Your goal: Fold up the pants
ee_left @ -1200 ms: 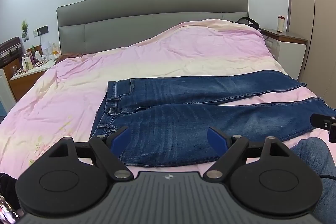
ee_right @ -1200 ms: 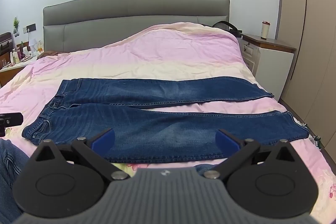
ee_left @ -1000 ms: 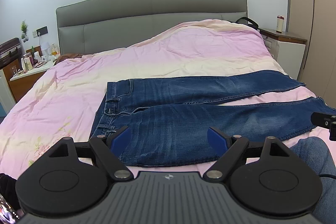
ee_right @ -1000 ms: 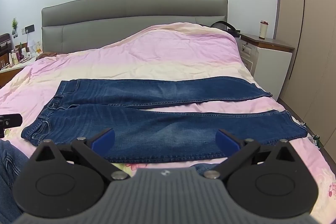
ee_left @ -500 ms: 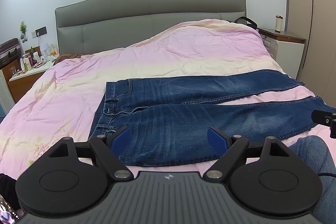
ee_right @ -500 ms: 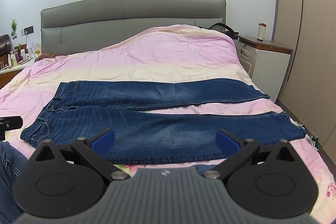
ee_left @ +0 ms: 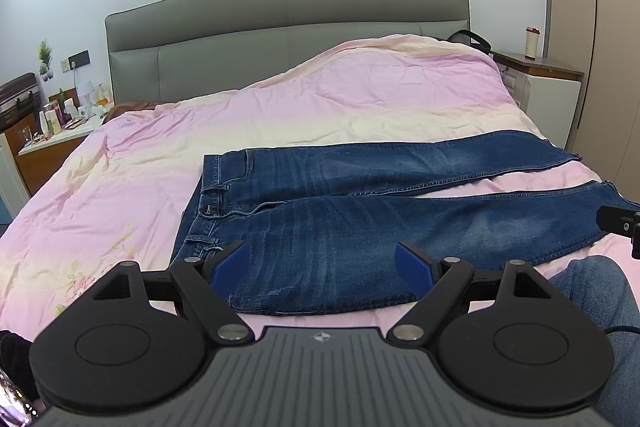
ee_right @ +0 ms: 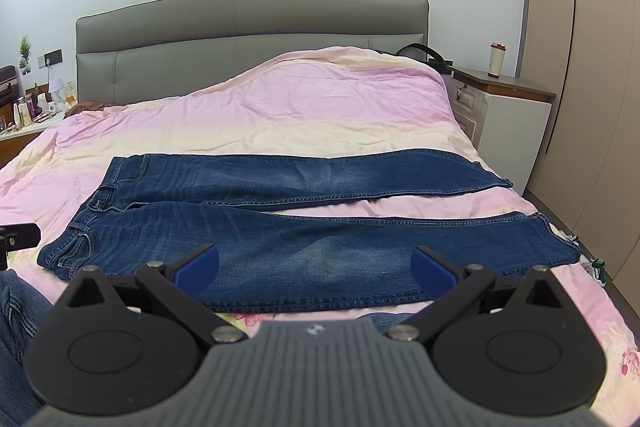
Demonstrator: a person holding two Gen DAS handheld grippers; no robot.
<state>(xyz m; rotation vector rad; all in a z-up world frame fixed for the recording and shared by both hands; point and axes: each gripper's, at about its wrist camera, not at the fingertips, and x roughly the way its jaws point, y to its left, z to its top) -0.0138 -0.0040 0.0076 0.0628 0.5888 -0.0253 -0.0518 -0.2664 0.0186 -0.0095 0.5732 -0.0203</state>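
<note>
On the wrinkled pink duvet (ee_right: 304,107), faded denim pants (ee_right: 304,219) (legs splayed) lie flat.

Left tongs (ee_left: 322,265) gape above jeans (ee_left: 360,223) spread on the bed (ee_left: 120,179).

Left claw (ee_left: 322,267) and right claw (ee_right: 315,266) — both spread wide, empty.
</note>
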